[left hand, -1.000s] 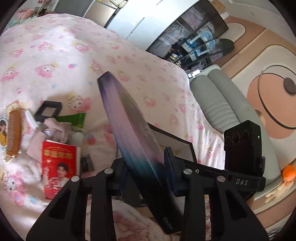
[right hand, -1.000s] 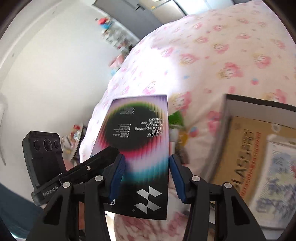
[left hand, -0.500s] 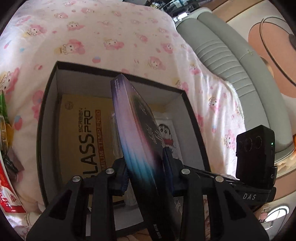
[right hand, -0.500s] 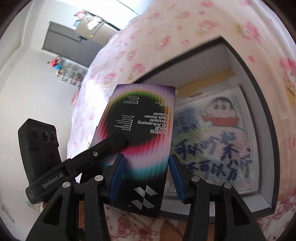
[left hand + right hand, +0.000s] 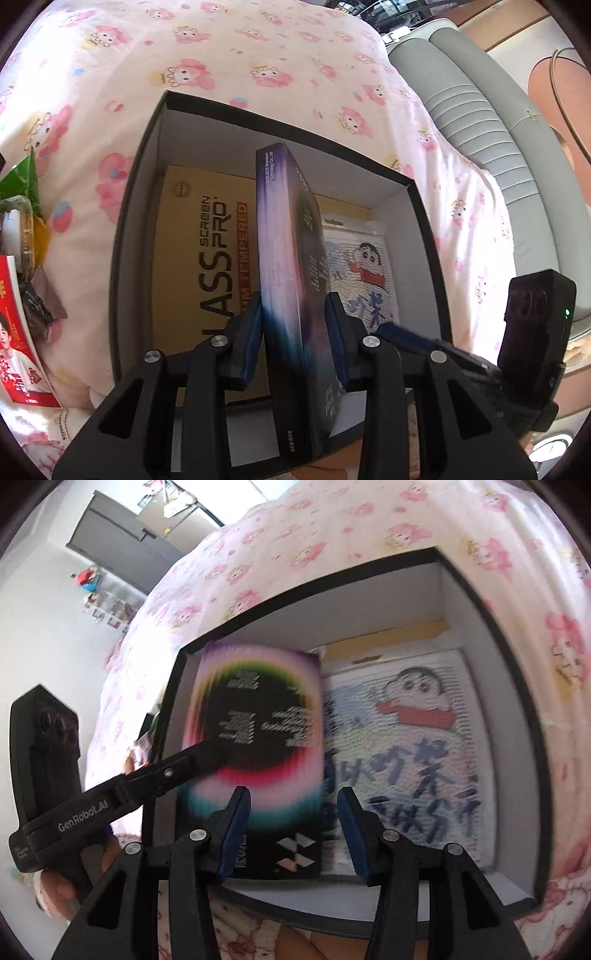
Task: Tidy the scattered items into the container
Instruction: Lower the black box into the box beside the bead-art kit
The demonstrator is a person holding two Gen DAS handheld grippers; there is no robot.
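Purple box (image 5: pixel 291 280) edge-on between left jaws, over container (image 5: pixel 140 177)

I count one black box (image 5: pixel 125 229) in the middle of the frame. Three flat packages are there: one yellow screen-glass package (image 5: pixel 207 258) and one cartoon package (image 5: pixel 365 273) lying inside, and one purple package (image 5: pixel 288 280) standing on its edge. Two grippers: the left gripper (image 5: pixel 293 332) and the right gripper (image 5: pixel 291 830). At the left edge, one red packet (image 5: pixel 18 354) and one green wrapper (image 5: pixel 22 177).
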